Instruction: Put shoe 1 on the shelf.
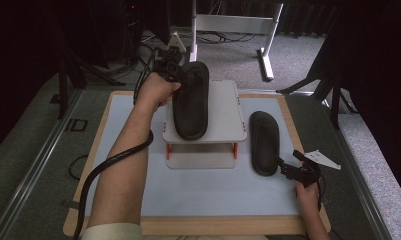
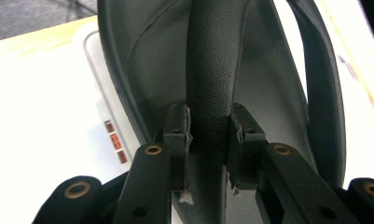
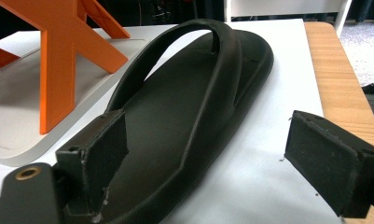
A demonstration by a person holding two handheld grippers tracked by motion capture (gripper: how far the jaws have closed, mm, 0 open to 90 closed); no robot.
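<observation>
A black flip-flop (image 1: 192, 100) lies lengthwise on the top shelf of a small white rack (image 1: 227, 117), its far end over the rack's back edge. My left gripper (image 1: 172, 64) is shut on its strap (image 2: 211, 79) at that far end, a pad pressed on each side. A second black flip-flop (image 1: 264, 142) lies flat on the white mat to the right of the rack. My right gripper (image 1: 288, 169) stands open at its near end; in the right gripper view the left pad sits over the sandal's heel (image 3: 161, 140) and the right pad (image 3: 329, 158) is off to its side.
The rack has orange legs (image 3: 58, 70) and a lower shelf (image 1: 200, 159). The white mat (image 1: 198, 192) lies on a wooden board (image 1: 298, 225). A black cable (image 1: 103, 167) trails from the left gripper along the forearm. A white table frame (image 1: 238, 25) stands beyond.
</observation>
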